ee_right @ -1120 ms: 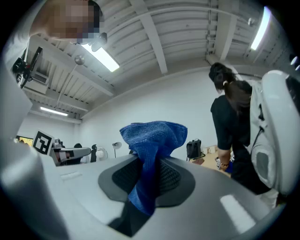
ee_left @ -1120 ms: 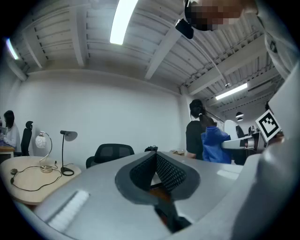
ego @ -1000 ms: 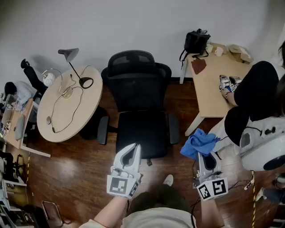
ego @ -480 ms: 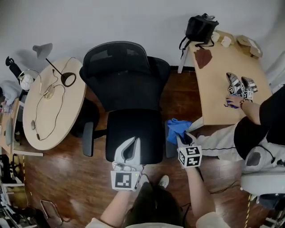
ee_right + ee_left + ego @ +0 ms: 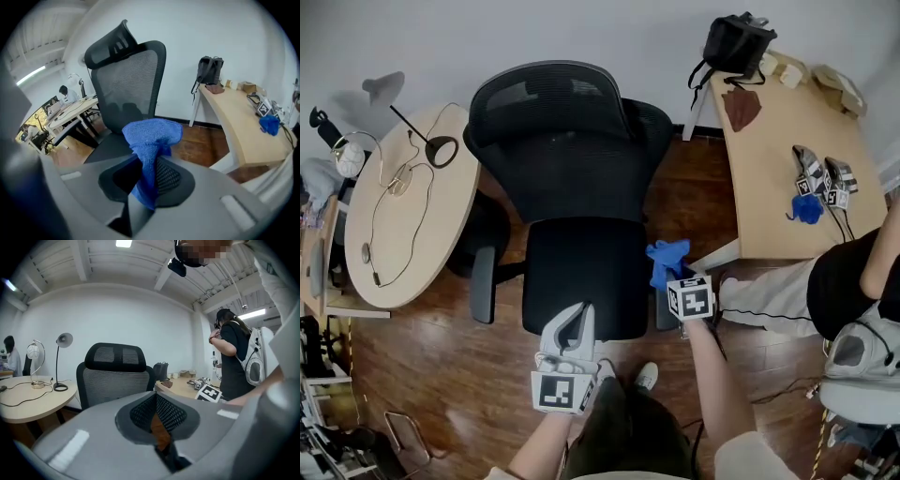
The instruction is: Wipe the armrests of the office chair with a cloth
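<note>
Gripping the blue cloth (image 5: 152, 133), the right gripper (image 5: 146, 187) has its jaws clamped on a bunched fold, and the rest of the fabric spills up and forward past the tips. In the head view the cloth sits at the right edge of the office chair (image 5: 581, 272), over the front part of the right armrest (image 5: 663, 317); whether it touches the pad cannot be told. The left gripper (image 5: 575, 323) hovers at the front edge of the chair's seat with its jaws closed together on nothing. The chair's left armrest (image 5: 481, 284) stands bare on the far side of the seat from the cloth. Left of the chair is a round table (image 5: 394, 244) carrying a desk lamp (image 5: 441, 150). Right of the chair is a rectangular desk (image 5: 778, 178); a black backpack (image 5: 737, 42) rests on its far corner, its contents out of sight. A second blue cloth (image 5: 807, 208) lies on that desk.
</note>
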A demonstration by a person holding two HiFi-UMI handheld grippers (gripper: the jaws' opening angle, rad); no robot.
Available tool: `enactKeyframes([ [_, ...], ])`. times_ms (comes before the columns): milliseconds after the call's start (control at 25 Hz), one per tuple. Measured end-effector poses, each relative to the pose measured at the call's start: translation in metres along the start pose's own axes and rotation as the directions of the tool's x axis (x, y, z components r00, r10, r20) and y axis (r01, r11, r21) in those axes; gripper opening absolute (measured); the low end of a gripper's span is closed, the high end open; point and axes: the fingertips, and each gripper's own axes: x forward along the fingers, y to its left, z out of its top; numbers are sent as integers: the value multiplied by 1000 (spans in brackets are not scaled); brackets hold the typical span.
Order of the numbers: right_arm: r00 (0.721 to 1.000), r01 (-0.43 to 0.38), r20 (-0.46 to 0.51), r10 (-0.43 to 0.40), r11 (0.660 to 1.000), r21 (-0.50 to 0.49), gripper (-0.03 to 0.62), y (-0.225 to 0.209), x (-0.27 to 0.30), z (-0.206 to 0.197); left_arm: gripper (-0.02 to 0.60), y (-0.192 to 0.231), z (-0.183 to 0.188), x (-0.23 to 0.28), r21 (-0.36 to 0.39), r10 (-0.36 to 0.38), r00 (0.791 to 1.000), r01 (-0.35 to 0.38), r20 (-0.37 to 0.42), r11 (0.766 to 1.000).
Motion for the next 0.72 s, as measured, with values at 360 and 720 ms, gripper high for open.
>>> enactKeyframes([
  [360,965,-8,263,24,998,-60,78,61,-149,46,52,-12,23,-10,-1,-5,995,6,100,1000],
  [720,843,24,536,40,993,-113,78,116,-313,131,52,-26,170,-51,-29,23,994,-20,105,999],
])
